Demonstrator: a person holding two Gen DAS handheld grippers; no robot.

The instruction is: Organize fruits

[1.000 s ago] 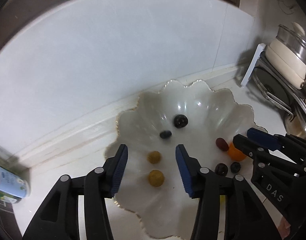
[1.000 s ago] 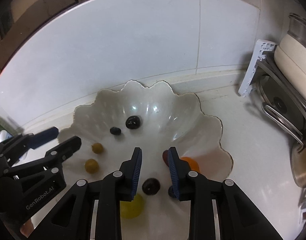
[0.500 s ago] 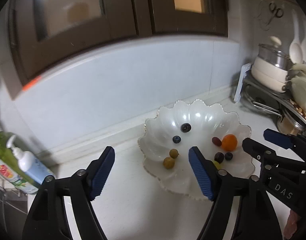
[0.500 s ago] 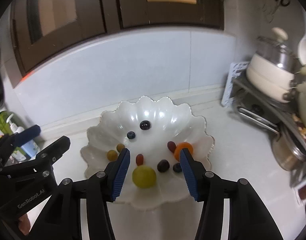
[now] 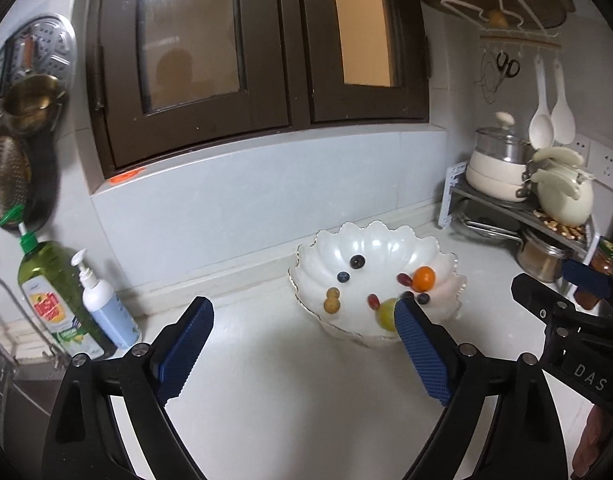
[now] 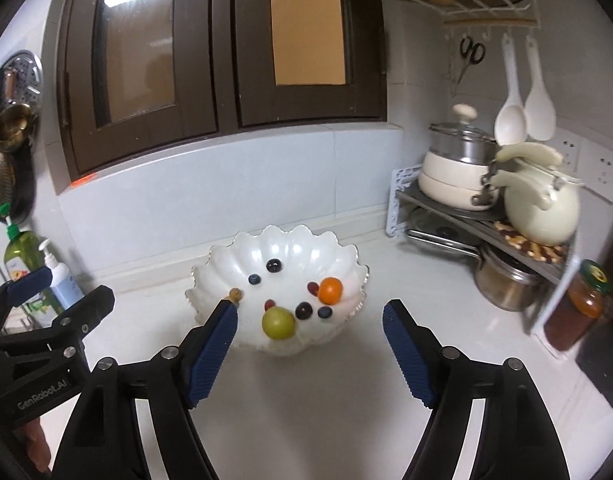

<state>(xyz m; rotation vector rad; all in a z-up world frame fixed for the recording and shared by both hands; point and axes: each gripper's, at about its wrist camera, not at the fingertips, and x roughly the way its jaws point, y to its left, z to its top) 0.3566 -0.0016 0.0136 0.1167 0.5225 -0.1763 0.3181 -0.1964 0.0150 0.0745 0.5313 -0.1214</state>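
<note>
1. the left gripper (image 5: pixel 304 322) is standing wide, its blue pads well apart with nothing between them; its jaws have just been opening.
2. the right gripper (image 6: pixel 309 320) is also gaping wide and gripping nothing; its jaws have just been opening too.
3. both grippers are hanging over the white counter (image 6: pixel 306 392), short of the scalloped white bowl (image 6: pixel 242 248), which is sitting on the counter near the back wall.
4. the fruits are all lying inside the bowl: an orange fruit (image 6: pixel 330 290) towards the right side, a big green one (image 6: pixel 278 322) at the near edge, two dark round ones (image 6: pixel 273 265) further back, and small red ones (image 6: pixel 313 288) beside the orange fruit.
5. two small yellow-brown fruits (image 5: pixel 332 300) are lying touching each other on the bowl's left side in the left wrist view.
6. a green bottle (image 5: pixel 52 300) and a white pump bottle (image 5: pixel 106 312) are standing together at the far left of the counter.
7. a rack (image 6: pixel 466 216) with a cream pot (image 6: pixel 454 184) on it is standing at the right, well apart from the bowl.
</note>
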